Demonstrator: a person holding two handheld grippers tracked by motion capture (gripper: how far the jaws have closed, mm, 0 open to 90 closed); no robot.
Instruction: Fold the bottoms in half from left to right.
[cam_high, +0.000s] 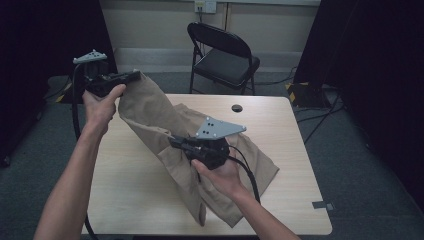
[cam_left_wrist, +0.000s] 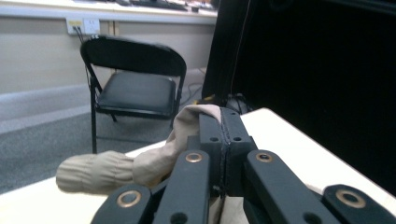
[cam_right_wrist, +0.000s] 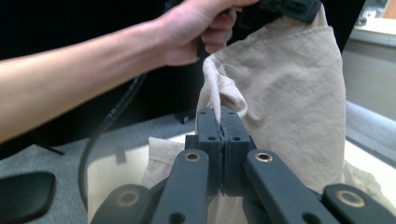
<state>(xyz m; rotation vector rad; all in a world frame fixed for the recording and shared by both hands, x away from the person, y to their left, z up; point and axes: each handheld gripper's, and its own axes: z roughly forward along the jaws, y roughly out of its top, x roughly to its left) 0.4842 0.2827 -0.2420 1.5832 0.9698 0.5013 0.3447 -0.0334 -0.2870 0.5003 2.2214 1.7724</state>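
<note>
- Nearest the high view: both forearms enter from the bottom edge. Right hand (cam_high: 220, 175) carries the right gripper (cam_high: 176, 141), raised a little above the table (cam_high: 295, 200).
- Right gripper: jaws together, clamped on a fold of the tan cloth garment (cam_high: 160, 120); in the right gripper view the fabric edge (cam_right_wrist: 215, 84) rises from between the closed jaws.
- Garment position: lower part lies crumpled on the table, with a gathered end (cam_left_wrist: 93, 172) resting on the tabletop; upper part hangs stretched between the two grippers.
- Left gripper (cam_high: 135, 76): held higher, past the table's left edge, jaws shut on the garment's top corner.
- Handling, judged: soft, light, limp, not fragile. Expect sag and bunching between the grips. Take hold at edges or corners, pinching a fold fully between the jaws; thin single layers may slip.
- Containers: none on the table.
- Farthest: black folding chair (cam_high: 225, 55) behind the table.
</note>
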